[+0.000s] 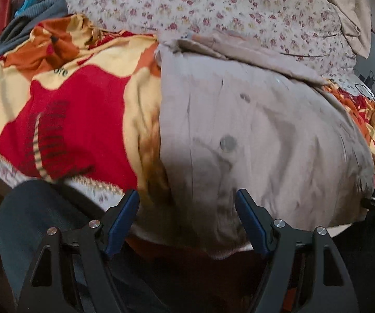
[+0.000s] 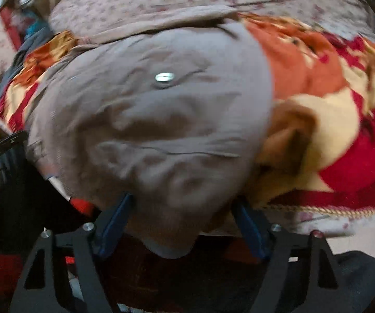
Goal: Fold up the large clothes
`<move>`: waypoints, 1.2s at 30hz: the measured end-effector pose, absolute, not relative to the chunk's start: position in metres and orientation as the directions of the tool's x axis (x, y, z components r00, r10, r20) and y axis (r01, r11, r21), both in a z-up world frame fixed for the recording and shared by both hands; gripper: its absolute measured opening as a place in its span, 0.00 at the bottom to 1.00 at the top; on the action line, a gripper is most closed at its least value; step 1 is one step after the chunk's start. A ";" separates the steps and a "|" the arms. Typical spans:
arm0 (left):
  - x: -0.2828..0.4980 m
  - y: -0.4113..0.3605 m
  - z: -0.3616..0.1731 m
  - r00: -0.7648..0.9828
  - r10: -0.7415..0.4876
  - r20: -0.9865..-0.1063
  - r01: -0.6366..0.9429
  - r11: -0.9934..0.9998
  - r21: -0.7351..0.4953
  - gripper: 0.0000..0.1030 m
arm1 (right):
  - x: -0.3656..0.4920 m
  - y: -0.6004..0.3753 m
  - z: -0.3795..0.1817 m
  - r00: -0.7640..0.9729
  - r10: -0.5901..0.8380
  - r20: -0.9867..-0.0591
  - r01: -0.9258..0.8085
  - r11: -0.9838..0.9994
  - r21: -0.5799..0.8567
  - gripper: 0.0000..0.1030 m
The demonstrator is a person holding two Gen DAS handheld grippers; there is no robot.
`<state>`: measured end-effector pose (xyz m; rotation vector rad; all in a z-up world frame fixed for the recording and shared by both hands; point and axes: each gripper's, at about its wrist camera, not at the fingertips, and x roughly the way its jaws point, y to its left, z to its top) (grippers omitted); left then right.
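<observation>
A large beige garment with buttons (image 1: 260, 135) lies spread on a red, orange and cream blanket (image 1: 67, 114) on a bed. Its near edge hangs over the bed's front edge. My left gripper (image 1: 187, 198) is open, its blue-padded fingers wide apart at the garment's near hem, holding nothing. In the right wrist view the same garment (image 2: 161, 120) looks grey-brown with a shiny button (image 2: 165, 77). My right gripper (image 2: 184, 203) is open, fingers either side of the hanging hem, with cloth between them but not clamped. The right view is blurred.
A floral bedsheet (image 1: 213, 7) covers the far part of the bed. Grey and blue clothes (image 1: 28, 23) are piled at the far left. Cables (image 1: 369, 83) lie at the far right. A dark round seat (image 1: 38, 221) sits below the bed's edge on the left.
</observation>
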<state>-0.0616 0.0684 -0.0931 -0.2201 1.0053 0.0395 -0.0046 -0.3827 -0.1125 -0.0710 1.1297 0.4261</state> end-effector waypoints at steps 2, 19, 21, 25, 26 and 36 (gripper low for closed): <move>-0.067 0.069 -0.102 0.519 -0.088 -0.850 -0.137 0.973 -0.184 0.65 | -0.007 -0.378 -0.115 0.355 0.288 -0.889 -0.376 0.915 0.147 0.74; -0.057 0.073 -0.131 0.446 -0.287 -0.848 -0.141 0.913 -0.383 0.51 | 0.005 -0.358 -0.131 0.271 0.331 -0.904 -0.316 0.918 0.241 0.40; -0.056 0.076 -0.134 0.440 -0.316 -0.841 -0.151 0.897 -0.416 0.31 | 0.007 -0.354 -0.135 0.260 0.321 -0.911 -0.317 0.919 0.233 0.39; -0.068 0.075 -0.117 0.459 -0.356 -0.814 -0.089 0.893 -0.441 0.00 | 0.004 -0.353 -0.124 0.281 0.368 -0.886 -0.337 0.903 0.268 0.09; -0.073 0.075 -0.107 0.468 -0.369 -0.803 -0.059 0.894 -0.445 0.00 | -0.001 -0.355 -0.118 0.289 0.372 -0.882 -0.360 0.896 0.260 0.09; -0.115 0.098 -0.009 0.639 -0.347 -0.687 0.035 0.905 -0.425 0.00 | -0.039 -0.354 -0.038 0.318 0.585 -0.746 -0.579 0.743 0.335 0.08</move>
